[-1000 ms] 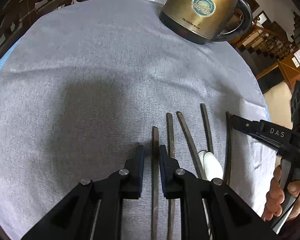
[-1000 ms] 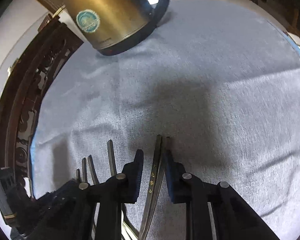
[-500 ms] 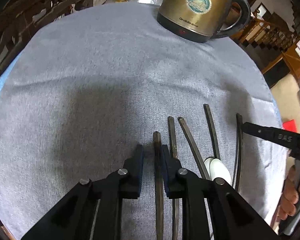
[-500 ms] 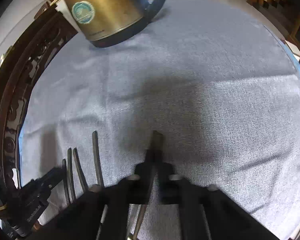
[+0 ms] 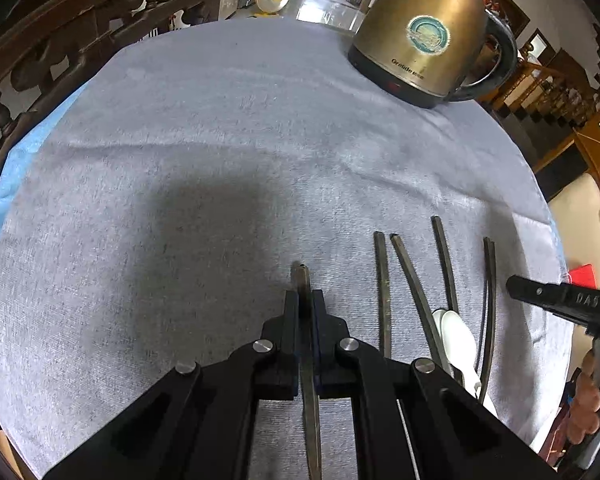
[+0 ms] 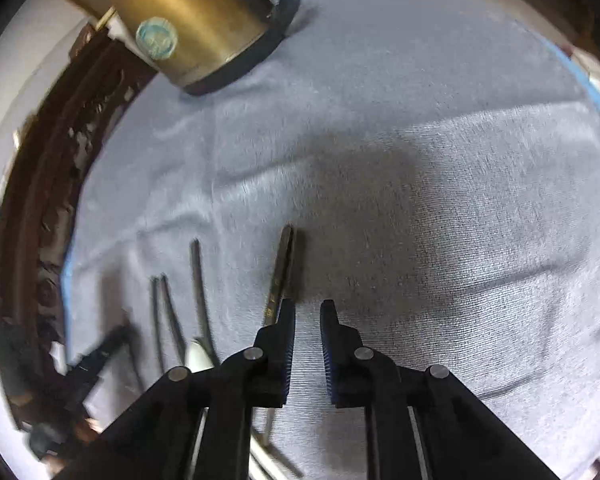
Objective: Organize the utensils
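The round table under its grey cloth (image 5: 204,168) fills most of what I see, with a wide bare stretch to the left and far side of my left gripper, a blue edge (image 5: 16,168) showing at the left rim, and a carved dark wooden chair back (image 5: 80,24) just beyond it. A brass-coloured kettle (image 5: 424,36) stands at the far right, well apart from the utensils. Near the right rim lie several dark chopsticks (image 5: 382,280), roughly parallel and pointing far, with a white spoon (image 5: 454,336) among them. A further pair (image 6: 283,268) lies just left of my right gripper (image 6: 307,310), whose fingers stand parted around nothing. My left gripper (image 5: 306,300) has its fingers pressed closed on one dark chopstick (image 5: 302,280), thin and straight, its tip poking out beyond the pads toward the far side, left of the others.
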Demonstrator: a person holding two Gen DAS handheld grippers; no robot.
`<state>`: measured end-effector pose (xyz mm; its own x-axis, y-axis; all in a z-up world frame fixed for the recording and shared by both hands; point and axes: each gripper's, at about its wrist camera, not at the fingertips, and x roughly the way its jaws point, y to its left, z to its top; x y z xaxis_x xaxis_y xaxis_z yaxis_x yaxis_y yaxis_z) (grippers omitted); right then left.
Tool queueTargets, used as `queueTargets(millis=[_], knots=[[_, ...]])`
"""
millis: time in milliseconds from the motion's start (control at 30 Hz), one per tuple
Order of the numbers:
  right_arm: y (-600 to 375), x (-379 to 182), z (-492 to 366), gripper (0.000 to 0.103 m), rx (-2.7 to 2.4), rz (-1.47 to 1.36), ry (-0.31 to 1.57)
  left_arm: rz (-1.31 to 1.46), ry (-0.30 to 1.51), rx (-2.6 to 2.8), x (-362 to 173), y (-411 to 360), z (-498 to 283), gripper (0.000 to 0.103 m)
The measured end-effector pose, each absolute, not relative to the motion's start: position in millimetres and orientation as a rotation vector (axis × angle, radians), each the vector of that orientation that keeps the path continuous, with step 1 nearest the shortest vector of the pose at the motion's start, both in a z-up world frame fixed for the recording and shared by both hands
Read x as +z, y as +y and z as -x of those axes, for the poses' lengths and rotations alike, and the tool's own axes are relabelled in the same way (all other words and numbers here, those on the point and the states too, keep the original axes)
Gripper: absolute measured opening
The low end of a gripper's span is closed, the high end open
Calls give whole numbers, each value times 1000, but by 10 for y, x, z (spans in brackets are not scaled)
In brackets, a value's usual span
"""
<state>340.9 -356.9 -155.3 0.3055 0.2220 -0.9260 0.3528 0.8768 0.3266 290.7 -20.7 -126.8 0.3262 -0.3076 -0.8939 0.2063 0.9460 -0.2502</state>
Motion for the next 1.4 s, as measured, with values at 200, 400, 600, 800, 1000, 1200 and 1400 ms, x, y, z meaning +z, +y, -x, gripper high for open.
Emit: queueTargets(millis=[200, 400, 600, 800, 1000, 1200, 1400], knots=[[-3399, -1584, -3515, 16, -152, -433, 1272, 76, 1215, -343, -1311, -278, -2910, 6], [-3418, -1570, -3759, 16, -217, -443, 1295, 54, 1222, -317, -1318, -419, -2986, 7], [-3345, -1562, -3773, 16, -127, -443, 1292, -6, 1197, -300, -1317, -547, -2996, 7], [-3311, -1559, -3584, 14, -93, -373, 1316, -16, 1138, -310, -1332, -559, -2942, 6], [-3460, -1590, -3528, 17, -127, -464, 1321, 38, 1146, -325, -1329, -412, -2856, 5], [-3502, -1653, -3612, 25, -111, -485, 1312, 106, 1151, -337, -1307, -260, -2839, 5], [-3276, -1633, -3739, 25, -150, -364, 1283, 155, 1165, -382, -1287, -239, -2862, 5]])
